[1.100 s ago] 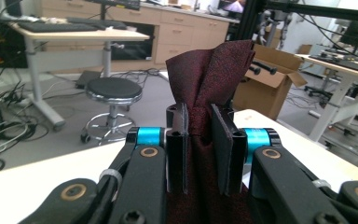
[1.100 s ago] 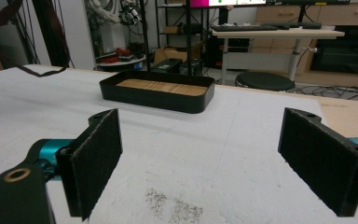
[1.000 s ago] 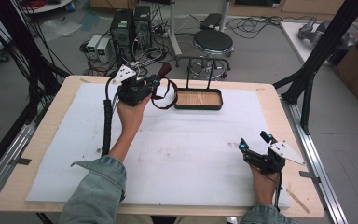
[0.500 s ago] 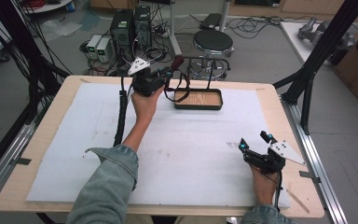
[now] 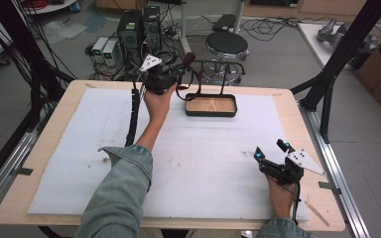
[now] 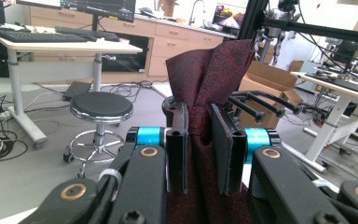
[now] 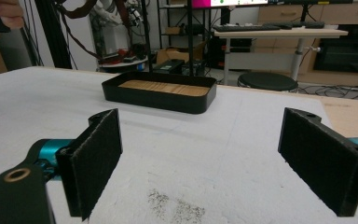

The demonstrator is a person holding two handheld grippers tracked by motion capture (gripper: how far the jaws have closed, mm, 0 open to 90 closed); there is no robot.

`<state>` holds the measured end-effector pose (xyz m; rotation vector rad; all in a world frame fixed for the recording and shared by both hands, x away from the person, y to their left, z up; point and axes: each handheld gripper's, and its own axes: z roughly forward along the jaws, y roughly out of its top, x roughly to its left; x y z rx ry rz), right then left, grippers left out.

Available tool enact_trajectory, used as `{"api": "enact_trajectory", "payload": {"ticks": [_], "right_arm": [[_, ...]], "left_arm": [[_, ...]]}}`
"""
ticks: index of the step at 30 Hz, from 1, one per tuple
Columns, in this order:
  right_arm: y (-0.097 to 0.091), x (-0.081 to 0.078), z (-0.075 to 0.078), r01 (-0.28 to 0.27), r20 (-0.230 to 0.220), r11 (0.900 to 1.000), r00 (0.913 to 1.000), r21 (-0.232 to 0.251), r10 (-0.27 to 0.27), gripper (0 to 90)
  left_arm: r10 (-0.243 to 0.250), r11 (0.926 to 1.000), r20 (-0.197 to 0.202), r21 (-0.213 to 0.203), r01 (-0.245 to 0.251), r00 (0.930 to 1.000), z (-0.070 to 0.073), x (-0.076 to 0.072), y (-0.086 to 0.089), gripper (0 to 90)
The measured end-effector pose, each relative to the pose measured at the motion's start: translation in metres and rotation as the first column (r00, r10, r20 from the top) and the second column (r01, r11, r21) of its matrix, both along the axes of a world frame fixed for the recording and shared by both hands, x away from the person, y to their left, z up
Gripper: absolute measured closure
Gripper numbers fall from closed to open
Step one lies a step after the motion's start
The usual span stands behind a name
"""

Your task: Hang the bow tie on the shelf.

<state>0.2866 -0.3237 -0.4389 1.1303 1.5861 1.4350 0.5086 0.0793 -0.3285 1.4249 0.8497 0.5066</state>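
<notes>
Left gripper view: left gripper — jaws pinched tight on dark red cloth, held aloft left of the tray. Right gripper — jaws wide, empty, near the table. We judge the risk: cloth snagging on the rack behind.

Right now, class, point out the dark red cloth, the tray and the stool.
Dark red cloth (image 6: 209, 74): left gripper view, its upper fold.
Tray (image 5: 211, 113): high view, its front rim.
Stool (image 5: 226, 43): high view, its seat.
</notes>
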Motion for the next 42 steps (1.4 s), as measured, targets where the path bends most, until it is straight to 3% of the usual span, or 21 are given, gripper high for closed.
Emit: {"api": "enact_trajectory", "payload": {"ticks": [14, 32, 42], "right_arm": [[0.0, 0.0, 0.0, -0.003, -0.002, 1.0, 1.0, 0.002, 0.003, 12.5], [0.0, 0.0, 0.0, -0.005, -0.002, 1.0, 1.0, 0.0, 0.005, 12.5], [0.0, 0.0, 0.0, -0.005, -0.002, 1.0, 1.0, -0.001, 0.005, 12.5]], "left_arm": [[0.043, 0.9983, -0.016, 0.039, -0.042, 0.999, -0.009, 0.01, 0.001, 76.3], [0.054, 0.9973, -0.048, 0.052, -0.051, 0.9974, -0.021, 0.017, 0.001, 75.3], [0.053, 0.9954, -0.057, 0.083, -0.048, 0.997, -0.026, 0.017, -0.001, 73.4]]}}
